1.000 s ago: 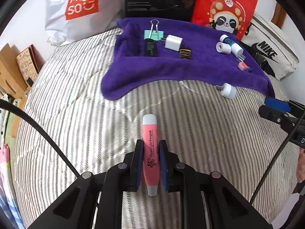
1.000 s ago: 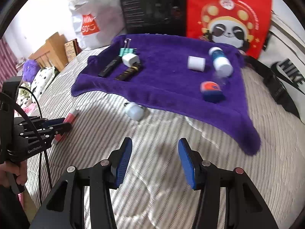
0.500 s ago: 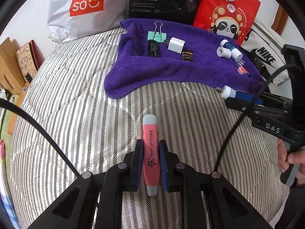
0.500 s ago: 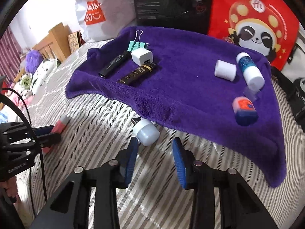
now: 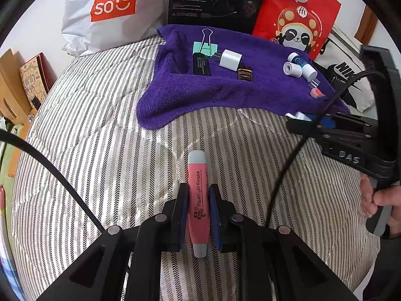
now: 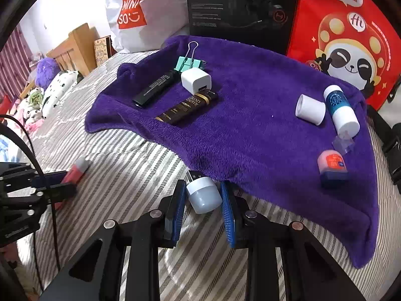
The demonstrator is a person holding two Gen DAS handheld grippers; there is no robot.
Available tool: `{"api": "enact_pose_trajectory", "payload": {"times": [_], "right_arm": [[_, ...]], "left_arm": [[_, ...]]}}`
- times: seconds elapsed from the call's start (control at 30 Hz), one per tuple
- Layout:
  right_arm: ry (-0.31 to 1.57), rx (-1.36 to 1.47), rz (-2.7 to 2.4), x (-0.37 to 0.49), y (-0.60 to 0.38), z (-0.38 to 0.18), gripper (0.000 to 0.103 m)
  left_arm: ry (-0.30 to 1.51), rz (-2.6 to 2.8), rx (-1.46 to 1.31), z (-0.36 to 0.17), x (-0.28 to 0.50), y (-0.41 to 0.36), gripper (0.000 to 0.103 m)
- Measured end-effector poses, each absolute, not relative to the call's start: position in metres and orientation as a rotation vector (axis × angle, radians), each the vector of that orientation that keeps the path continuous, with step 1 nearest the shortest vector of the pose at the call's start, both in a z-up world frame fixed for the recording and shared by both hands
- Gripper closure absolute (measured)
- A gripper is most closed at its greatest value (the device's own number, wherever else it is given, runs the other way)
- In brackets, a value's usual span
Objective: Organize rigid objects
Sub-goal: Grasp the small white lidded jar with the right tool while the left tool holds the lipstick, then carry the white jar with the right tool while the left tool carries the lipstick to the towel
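Nearest to us, the right gripper (image 6: 203, 212) has just been closing, and its blue pads (image 6: 177, 213) now sit against the sides of a small white jar (image 6: 204, 194) that lies on its side on the striped bed cover (image 6: 130, 173), just below the near edge of the purple towel (image 6: 250, 130). We judge the step in hand to be lifting this jar onto the towel. To do it well we would keep the squeeze centred on the round body, raise it straight before carrying it forward, and watch that the towel edge, which seems to touch it, is not dragged along. The jar is smooth, hard plastic, so it may roll or slip if pinched off-centre. Off to the left, the left gripper (image 5: 198, 209) is clamped on a pink flashlight ear pick (image 5: 198, 200), a slim stick with pale grey ends, pointing forward between its pads. Ahead on the plush towel, to the left, lie a flat black stick (image 6: 156, 89), a dark tube with gold lettering (image 6: 186, 109), a boxy white charger (image 6: 196, 80) and a mint binder clip (image 6: 189, 61) with wire handles. To the right lie a white cap (image 6: 309, 109), a blue and white bottle (image 6: 340, 110) and a pink-lidded tin (image 6: 332, 164). Beyond stand shopping bags and a black box.
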State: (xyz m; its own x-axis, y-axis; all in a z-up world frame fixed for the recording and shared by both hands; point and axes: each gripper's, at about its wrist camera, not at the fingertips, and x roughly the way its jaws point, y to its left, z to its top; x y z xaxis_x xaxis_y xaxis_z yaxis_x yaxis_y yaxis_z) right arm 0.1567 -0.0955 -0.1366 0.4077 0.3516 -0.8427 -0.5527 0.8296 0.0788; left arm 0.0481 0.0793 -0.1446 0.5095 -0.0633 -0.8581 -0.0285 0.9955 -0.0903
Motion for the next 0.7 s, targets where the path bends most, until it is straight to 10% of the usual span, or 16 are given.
{"api": "enact_pose_trajectory", "payload": {"times": [0.7], "right_arm": [[1.043,-0.232,0.493,0.132,-0.135,-0.141,0.075]], "left_arm": [[1.031,0.008,-0.019,-0.146,0.05,0.068,0.087]]}}
